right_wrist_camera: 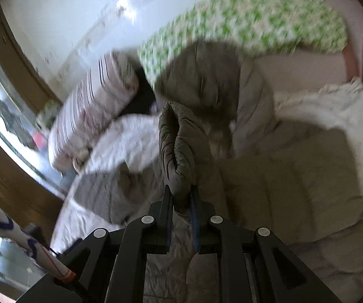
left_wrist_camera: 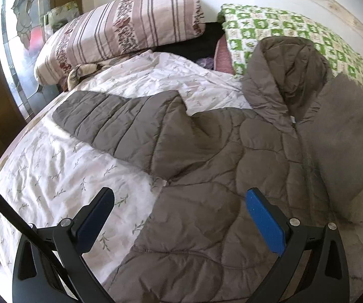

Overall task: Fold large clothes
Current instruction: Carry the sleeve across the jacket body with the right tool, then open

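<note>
A grey-brown quilted hooded jacket [left_wrist_camera: 206, 151] lies front up on a bed. Its left sleeve [left_wrist_camera: 110, 118] stretches out to the left and its hood [left_wrist_camera: 285, 75] lies at the far end. My left gripper [left_wrist_camera: 180, 202] is open and empty, just above the jacket's lower left part. In the right wrist view my right gripper [right_wrist_camera: 181, 189] is shut on a bunched fold of the jacket [right_wrist_camera: 179, 141] and holds it lifted above the body of the jacket [right_wrist_camera: 282, 176]. That view is blurred by motion.
The bed has a white sheet with a leaf print [left_wrist_camera: 50, 166]. A striped pillow [left_wrist_camera: 120, 30] and a green-checked blanket [left_wrist_camera: 282, 32] lie at the head, by the white wall. A wooden-framed window [right_wrist_camera: 2, 116] is on the left.
</note>
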